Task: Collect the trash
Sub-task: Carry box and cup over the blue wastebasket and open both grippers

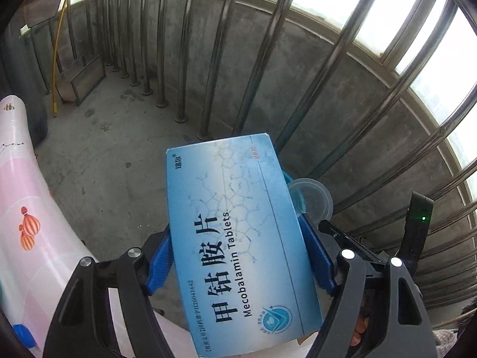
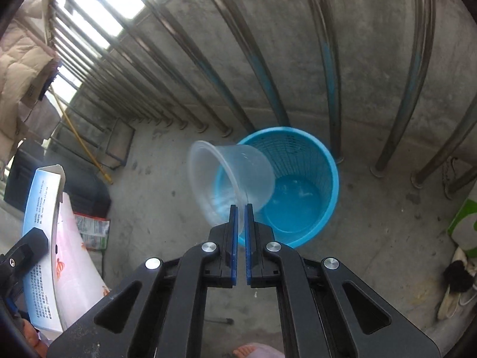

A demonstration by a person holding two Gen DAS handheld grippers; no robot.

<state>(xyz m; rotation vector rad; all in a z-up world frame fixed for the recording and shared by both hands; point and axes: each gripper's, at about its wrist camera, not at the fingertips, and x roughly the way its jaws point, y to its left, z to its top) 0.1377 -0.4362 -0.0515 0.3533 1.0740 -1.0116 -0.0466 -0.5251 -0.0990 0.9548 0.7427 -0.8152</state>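
Note:
My left gripper (image 1: 235,232) is shut on a blue medicine box (image 1: 238,238) marked Mecobalamin Tablets, held flat between the blue fingers above the concrete floor. The box also shows edge-on at the left of the right wrist view (image 2: 44,238). My right gripper (image 2: 241,208) is shut on the rim of a clear plastic cup (image 2: 232,176), which lies tilted on its side just over the near-left rim of a blue plastic basket (image 2: 325,161). The cup also peeks out behind the box in the left wrist view (image 1: 313,200). The basket interior looks bare.
Steel railing bars (image 2: 262,68) and a low concrete wall run behind the basket. A pink-and-white table edge (image 1: 32,208) curves at the left. A black bin (image 2: 35,173), a metal frame (image 1: 80,80), a green-and-white bag (image 2: 465,223) and slippers (image 2: 456,286) stand on the floor.

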